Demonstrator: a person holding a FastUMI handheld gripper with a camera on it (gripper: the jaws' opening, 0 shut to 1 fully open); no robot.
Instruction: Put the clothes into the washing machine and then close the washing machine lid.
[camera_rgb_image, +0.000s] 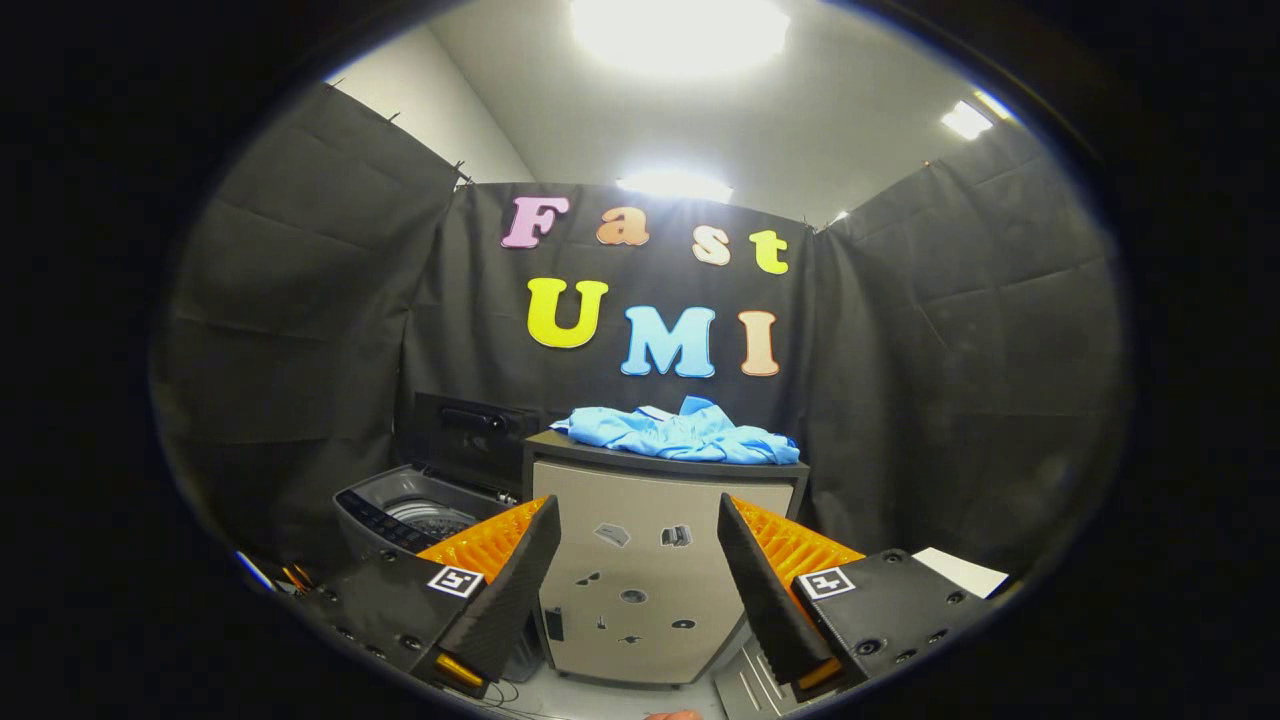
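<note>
- The tool (638, 560) has its two fingers spread wide apart with nothing between them; through the gap shows the front of a cabinet.
- The crumpled light-blue cloth garment (682, 432) lies in a heap on the dark top surface (600, 452) of a boxy grey cabinet (640, 560), well beyond the fingertips at about 12 o'clock from them.
- The garment covers most of the top from its middle to its 3 o'clock end and touches nothing but that top.
- The cabinet front carries several small dark stickers, too small to make out.
- The grey top-loading washing machine (420, 515) stands just beside the cabinet, at about 9 o'clock from it and at about 10 o'clock from the left finger (505, 590).
- Its dark lid (470, 435) is raised and stands upright at the back, against the black cloth wall.
- The open tub shows a ribbed metal drum (428, 517); what can be seen of the inside holds no clothing, though the left finger hides part of the opening.
- A dark control strip (385, 522) runs along the machine's near rim.
- A flat white sheet (962, 572) lies beyond the right finger (775, 590), at about 3 o'clock from it.
- Bright ceiling lamps (680, 30) glare above the booth.
</note>
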